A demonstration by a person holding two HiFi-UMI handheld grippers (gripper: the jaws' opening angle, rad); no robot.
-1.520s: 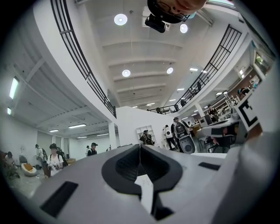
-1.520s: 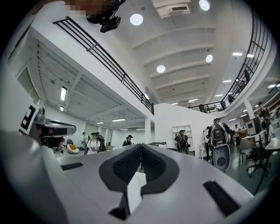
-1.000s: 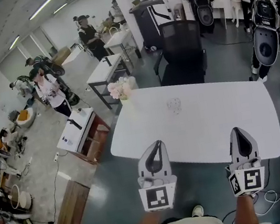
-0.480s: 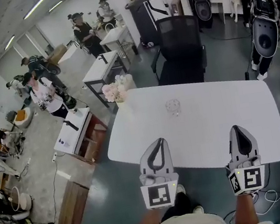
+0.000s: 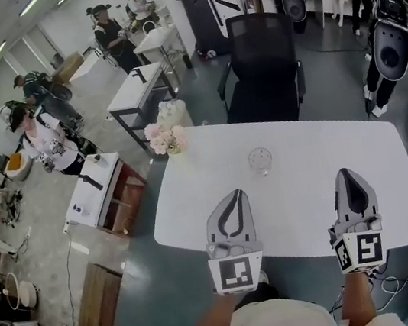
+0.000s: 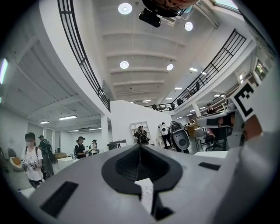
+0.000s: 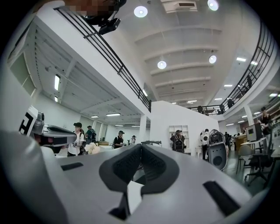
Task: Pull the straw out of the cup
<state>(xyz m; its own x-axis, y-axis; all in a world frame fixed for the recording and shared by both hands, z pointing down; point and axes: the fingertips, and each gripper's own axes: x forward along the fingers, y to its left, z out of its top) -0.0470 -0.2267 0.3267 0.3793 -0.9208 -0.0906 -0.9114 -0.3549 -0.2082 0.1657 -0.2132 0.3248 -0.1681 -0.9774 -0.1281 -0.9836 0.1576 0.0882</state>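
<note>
A small clear cup (image 5: 260, 161) stands near the middle of the white table (image 5: 315, 178). It is too small here to make out a straw in it. My left gripper (image 5: 232, 195) reaches over the table's near edge, short of the cup and a little to its left. Its jaws are shut with nothing between them. My right gripper (image 5: 347, 172) is level with it, well to the right of the cup, also shut and empty. Neither gripper view shows the cup. In both, the left gripper (image 6: 140, 146) and the right gripper (image 7: 141, 147) point level into the hall.
A black office chair (image 5: 261, 63) stands behind the table. A vase of pale flowers (image 5: 167, 137) sits at the table's far left corner. A low white cabinet (image 5: 92, 188) stands left of the table, robots (image 5: 389, 42) at the far right, and people work at the back left.
Both grippers have moved forward over the table's near edge, closer to the cup. The table now sits nearer in the head view. Both stay shut.
</note>
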